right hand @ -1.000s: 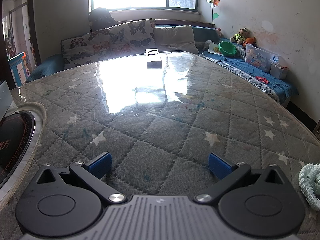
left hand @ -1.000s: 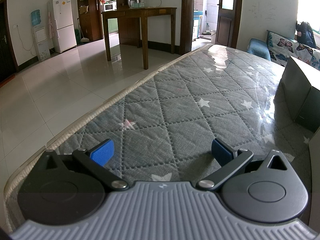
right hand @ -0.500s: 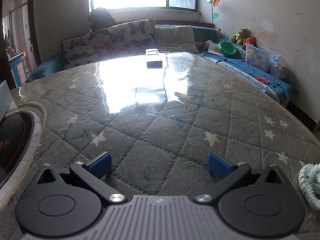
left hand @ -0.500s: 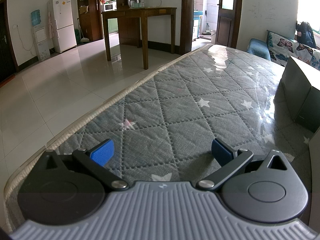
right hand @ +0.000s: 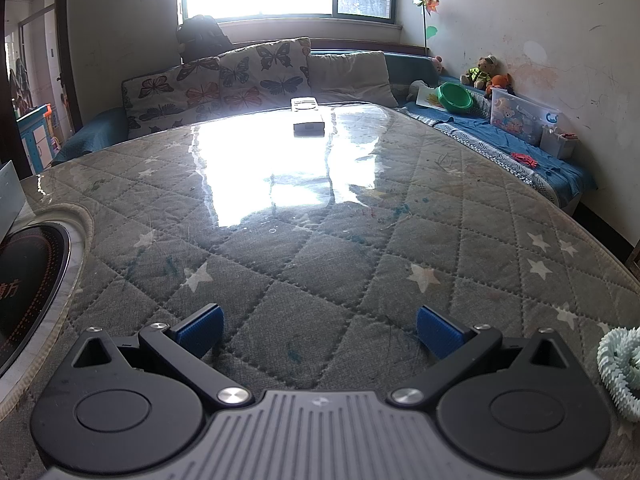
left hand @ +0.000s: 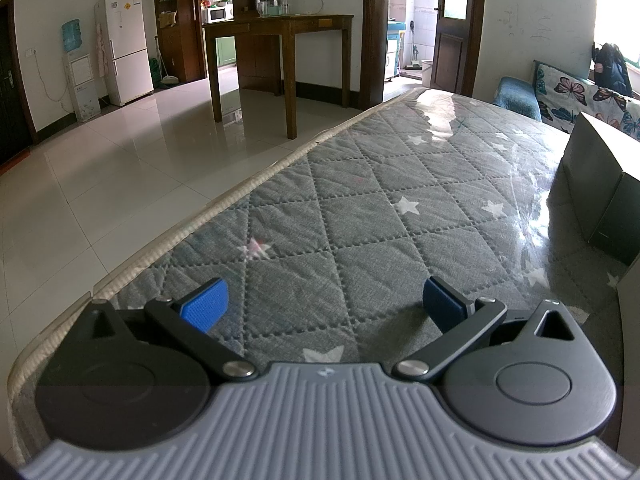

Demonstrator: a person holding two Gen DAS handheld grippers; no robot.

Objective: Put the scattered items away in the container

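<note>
Both grippers rest low over a grey quilted, star-patterned table cover (left hand: pixel 360 208) under clear plastic. My left gripper (left hand: pixel 324 304) is open, with nothing between its blue pads. To its right stands a dark cardboard box (left hand: pixel 596 188). My right gripper (right hand: pixel 320 330) is open and empty too. A pale green ridged, coiled item (right hand: pixel 620 372) lies just right of the right gripper at the frame edge. A white remote control (right hand: pixel 307 117) lies far ahead near the table's back edge.
A black induction hob (right hand: pixel 28 280) is set in the table at the right view's left edge. Butterfly cushions (right hand: pixel 216 84) and a sofa line the back; toys and a plastic bin (right hand: pixel 520 116) sit at right. Tiled floor (left hand: pixel 120 168) drops off left of the table.
</note>
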